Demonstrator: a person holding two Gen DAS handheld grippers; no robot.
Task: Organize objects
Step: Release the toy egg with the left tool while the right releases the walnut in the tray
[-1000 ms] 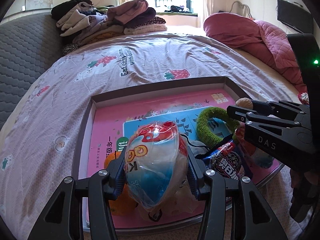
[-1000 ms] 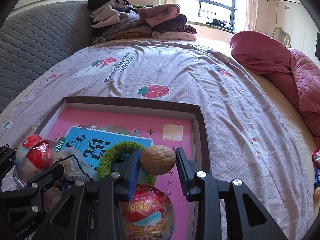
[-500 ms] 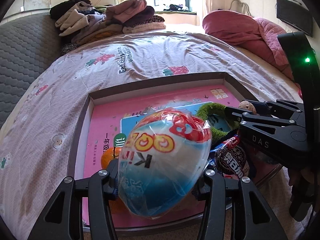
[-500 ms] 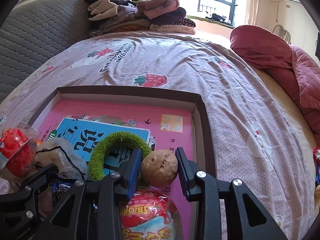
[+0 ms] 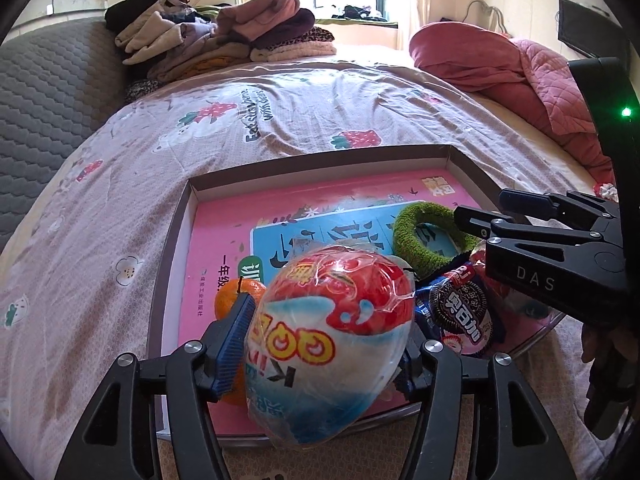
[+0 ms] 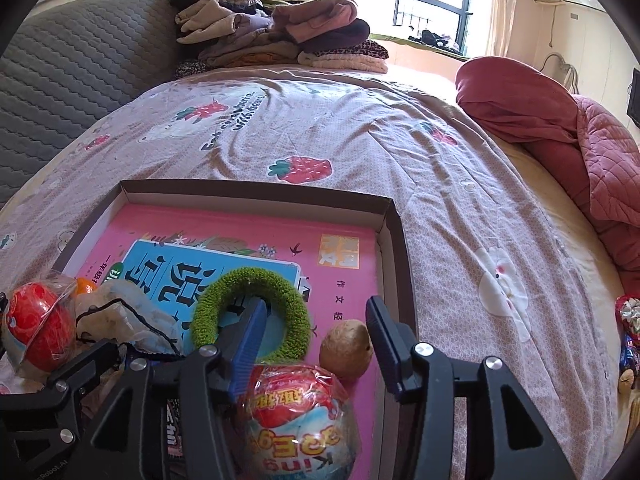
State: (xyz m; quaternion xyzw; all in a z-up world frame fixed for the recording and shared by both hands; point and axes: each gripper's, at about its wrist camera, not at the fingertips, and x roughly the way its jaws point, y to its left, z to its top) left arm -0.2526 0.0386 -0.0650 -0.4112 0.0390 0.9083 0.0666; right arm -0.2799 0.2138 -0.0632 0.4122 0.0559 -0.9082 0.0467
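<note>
Toy egg (image 5: 332,332), red/white/blue in crinkly clear wrap, sits between the left gripper (image 5: 326,320) fingers (image 5: 234,344), lower centre of the left wrist view, over the near edge of the box (image 6: 256,192). The fingers have just been opening. The left pad is at the wrap's edge and the right pad is hidden behind the egg, so can't tell if it's still pinched or just resting there.

Right gripper (image 6: 316,304): the fingers have just been opening and are now spread wide, holding nothing. Walnut (image 6: 346,348) lies between them on the pink book (image 6: 344,288) inside the box, near the box's right wall. It's very close to the right finger, w/ a big gap to the left one.

Other stuff in the box:
- green scrunchie (image 6: 248,280) flat on the book, left finger tip over its hole
- 2nd toy egg (image 6: 296,412) bottom centre, just below the walnut
- tangerine (image 5: 230,292) behind the left finger
- cookie pack (image 5: 460,308) right of the held egg
- clear bag (image 6: 120,312) w/ black cord, left of the scrunchie

Box sits on the bed (image 5: 280,120), strawberry-print sheet. Clothes pile (image 5: 224,36) upper left, red quilt (image 6: 540,120) upper right.
</note>
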